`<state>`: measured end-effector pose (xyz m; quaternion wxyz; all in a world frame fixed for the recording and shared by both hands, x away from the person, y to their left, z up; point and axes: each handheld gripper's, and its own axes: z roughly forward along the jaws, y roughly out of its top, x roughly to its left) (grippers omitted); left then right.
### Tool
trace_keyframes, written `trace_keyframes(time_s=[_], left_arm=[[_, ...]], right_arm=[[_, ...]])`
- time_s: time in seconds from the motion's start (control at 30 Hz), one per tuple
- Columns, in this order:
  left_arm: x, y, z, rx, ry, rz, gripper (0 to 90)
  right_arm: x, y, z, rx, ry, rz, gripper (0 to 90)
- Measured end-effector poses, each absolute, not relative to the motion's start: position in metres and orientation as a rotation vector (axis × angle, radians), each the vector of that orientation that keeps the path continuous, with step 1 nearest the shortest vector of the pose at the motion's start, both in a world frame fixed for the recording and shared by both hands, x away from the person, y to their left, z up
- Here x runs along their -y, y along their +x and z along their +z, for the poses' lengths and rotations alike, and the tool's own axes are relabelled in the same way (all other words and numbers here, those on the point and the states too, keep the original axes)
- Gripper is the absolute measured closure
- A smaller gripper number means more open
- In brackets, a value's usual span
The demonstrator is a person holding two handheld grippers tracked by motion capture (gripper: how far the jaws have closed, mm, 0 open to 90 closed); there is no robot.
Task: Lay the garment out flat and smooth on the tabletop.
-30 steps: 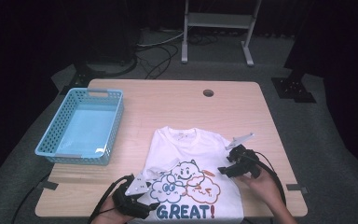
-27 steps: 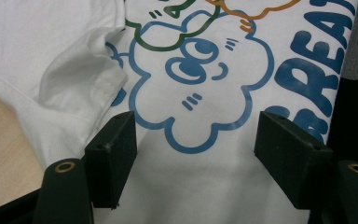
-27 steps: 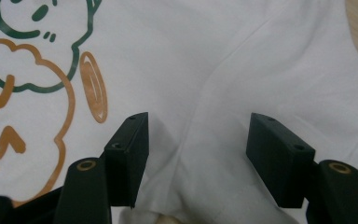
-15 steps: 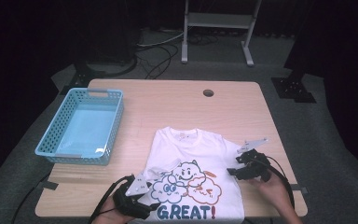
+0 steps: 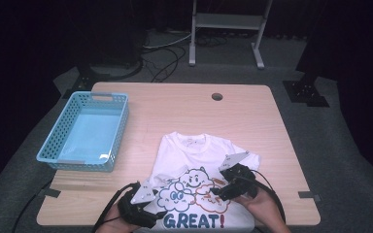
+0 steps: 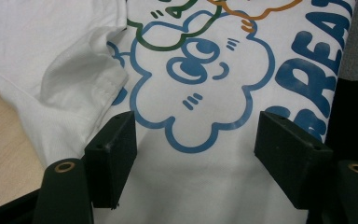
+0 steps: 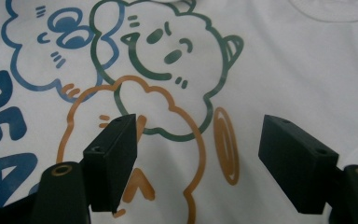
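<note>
White cotton is covering the lower middle of the high view: a T-shirt is lying flat on the wooden table, collar toward the top of the frame, its hem hanging over the table's near edge at the bottom. Its left sleeve is folded in over the chest (the crease is showing at the upper left of the left gripper view). The left gripper is sitting at the lower left of the shirt, jaws standing wide over the blue cloud print with nothing between them but flat cloth. The right gripper is hovering over the print's right side; its jaws have just been opening and are now standing wide above the orange and green figures, gripping nothing. A blue basket is resting along the table's left edge, well apart from the shirt. Bare wood is stretching across the upper half of the table and down its right side, offering free room around a small round hole near the far edge.
</note>
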<state>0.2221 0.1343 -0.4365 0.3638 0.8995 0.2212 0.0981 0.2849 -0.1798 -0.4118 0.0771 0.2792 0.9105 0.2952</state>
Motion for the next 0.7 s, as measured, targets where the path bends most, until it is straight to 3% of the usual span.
trace_keyframes(time_s=[0.7], left_arm=[[-0.127,0.216,-0.431,-0.492,2.316,0.269,25.3]], right_arm=[[0.189,0.275,-0.432,-2.681,0.801,0.952,26.1]])
